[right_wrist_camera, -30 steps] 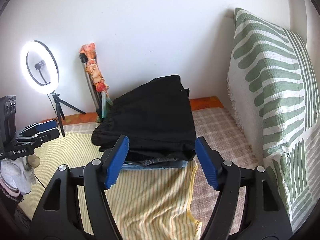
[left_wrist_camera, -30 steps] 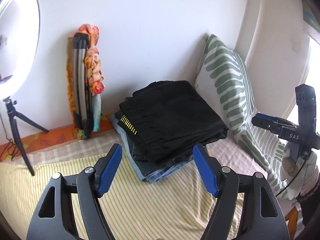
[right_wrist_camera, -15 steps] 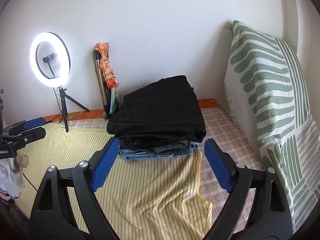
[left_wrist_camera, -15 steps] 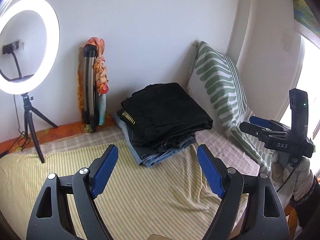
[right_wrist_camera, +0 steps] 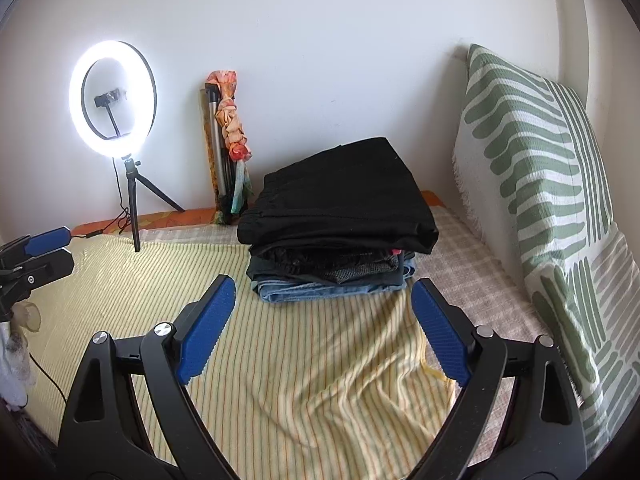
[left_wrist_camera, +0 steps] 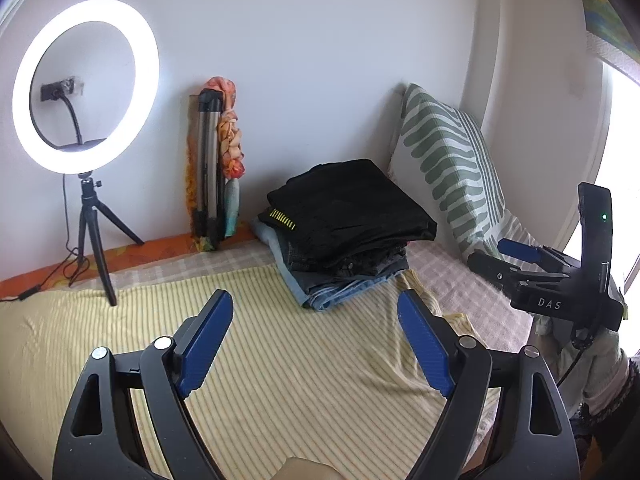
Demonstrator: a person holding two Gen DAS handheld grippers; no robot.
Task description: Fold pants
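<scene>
Inventory, working outward from the tools.

Item 1: left hand-held gripper [left_wrist_camera: 316,336]. Blue pads spread wide apart, nothing between them. Hovers over the striped yellow sheet [left_wrist_camera: 280,360], aimed at the clothes pile. Prob. parked clear of the pile, no garment in hand.

Item 2: right hand-held gripper [right_wrist_camera: 322,330]. Pads likewise wide apart and empty, held over the same sheet, w/ the pile straight ahead. In the left wrist view it shows at far right [left_wrist_camera: 520,258], seen side-on, pads look slightly parted there.

Item 3: black pants [right_wrist_camera: 340,204]. Folded flat, top of the stack of folded clothes [right_wrist_camera: 332,272], at the far end of the bed [right_wrist_camera: 460,252] near the wall. Yellow-marked tag [left_wrist_camera: 282,216] shows on the left edge. Edges roughly squared w/ layers below; denim at the bottom, dark knit items between. Judgement: fold on this pair looks done, set on the pile for storage; stack placed far so the near sheet serves as working space.

Item 4: green-striped pillow [right_wrist_camera: 532,168]. Stands against the right wall, just beside the stack, not touching as far as can be told.

Item 5: ring light [left_wrist_camera: 86,86], lit, on a small tripod at far left, presumably for filming.

Item 6: folded tripod w/ orange scarf [left_wrist_camera: 230,140], leaning on the far wall, left of the stack.

No unfolded pants in view.
</scene>
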